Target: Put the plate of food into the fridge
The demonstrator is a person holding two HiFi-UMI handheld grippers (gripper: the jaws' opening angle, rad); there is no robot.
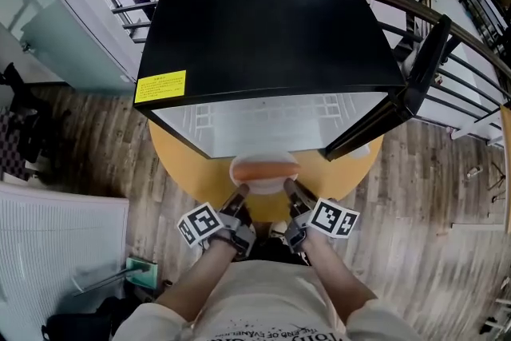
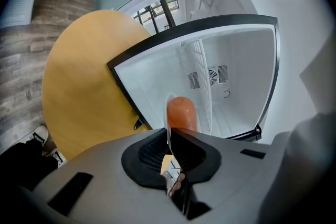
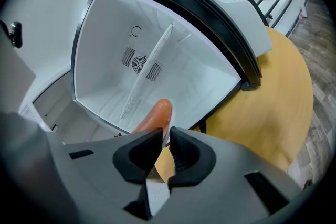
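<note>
Wood floor (image 1: 80,148) all around, black fridge (image 1: 263,20) sitting on round yellow table (image 1: 172,156), door (image 1: 419,68) hanging open on right. Plate (image 1: 237,172) hovering just in front of opening, not inside yet, sausage (image 1: 265,168) lying on top. Left gripper (image 1: 241,192) and right gripper (image 1: 289,189) each pinching opposite rims, jaws nearly closed. Thin edge grips, so I'm guessing any tilt sends sausage rolling off, or rim clips fridge's lower lip going in.

The white round plate (image 1: 263,185) carries one orange sausage (image 1: 266,168) lying crosswise. It is held level at the fridge (image 1: 255,20) opening, with the left gripper (image 1: 242,192) and right gripper (image 1: 291,189) clamped on its near rim. The fridge has a black casing and a white interior. It stands on the yellow bench (image 1: 180,164), door (image 1: 415,84) swung open at right.
</note>
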